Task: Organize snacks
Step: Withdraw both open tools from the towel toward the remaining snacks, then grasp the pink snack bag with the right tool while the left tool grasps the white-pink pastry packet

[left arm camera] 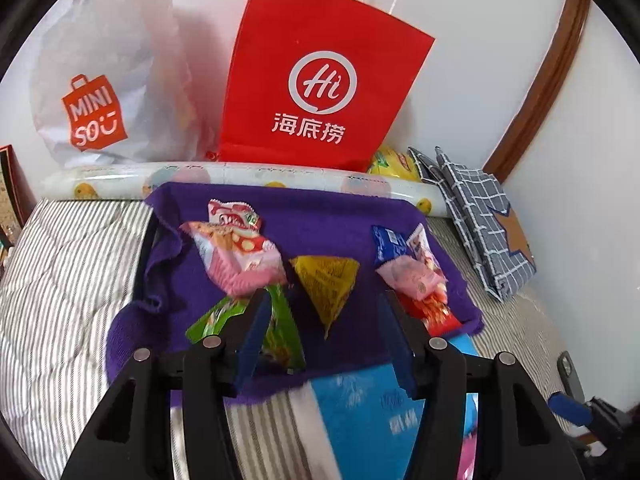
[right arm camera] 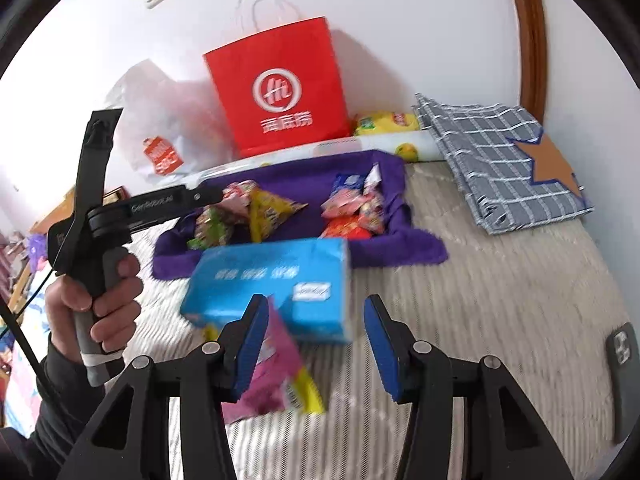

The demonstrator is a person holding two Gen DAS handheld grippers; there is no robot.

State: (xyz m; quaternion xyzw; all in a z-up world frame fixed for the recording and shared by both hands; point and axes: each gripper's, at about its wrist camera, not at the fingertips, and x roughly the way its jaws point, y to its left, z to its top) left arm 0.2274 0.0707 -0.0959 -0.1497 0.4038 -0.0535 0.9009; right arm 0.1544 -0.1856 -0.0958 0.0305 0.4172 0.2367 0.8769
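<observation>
A tray lined with purple cloth (left arm camera: 320, 208) holds the snacks. Pink and red packets (left arm camera: 236, 248) lie at its left, a yellow triangular packet (left arm camera: 326, 280) in the middle, and blue, pink and red packets (left arm camera: 416, 276) at its right. My left gripper (left arm camera: 325, 322) hangs open over the tray's near edge. A green packet (left arm camera: 282, 328) lies under its left finger, with no pad pressing on it. In the right wrist view my right gripper (right arm camera: 316, 340) is open above the bed. A blurred magenta and yellow packet (right arm camera: 276, 372) lies beside its left pad, not gripped.
A blue tissue pack (right arm camera: 276, 280) lies just before the tray. Behind it stand a red paper bag (left arm camera: 320, 80), a white shopping bag (left arm camera: 104, 80) and a patterned roll (left arm camera: 248, 172). A checked cloth bag (right arm camera: 504, 160) and a dark remote (right arm camera: 622, 360) lie on the striped bedding (left arm camera: 60, 272).
</observation>
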